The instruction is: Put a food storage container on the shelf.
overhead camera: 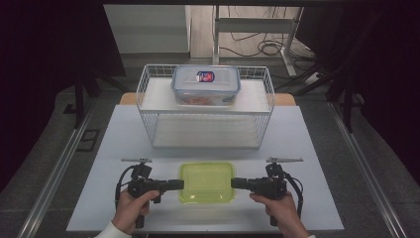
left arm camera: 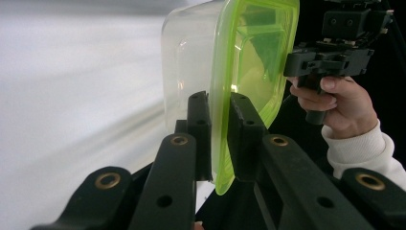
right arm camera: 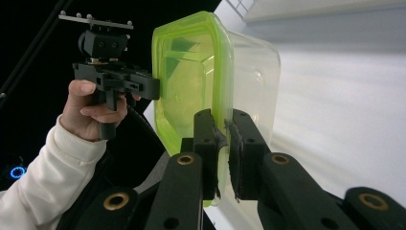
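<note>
The green-lidded container (overhead camera: 206,182) sits on the worktop (overhead camera: 109,148) just before the wire basket (overhead camera: 148,89). Left claw (overhead camera: 180,185) and right claw (overhead camera: 234,183) each pinch its lid rim. It looks light, stiff and slick; opposite rim edges suit gripping.

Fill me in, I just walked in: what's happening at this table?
A person holds a gripper in each hand. The left gripper and the right gripper are each clamped on an opposite rim of a green-lidded container on the table. Behind it, a wire rack carries a blue-lidded box.
</note>
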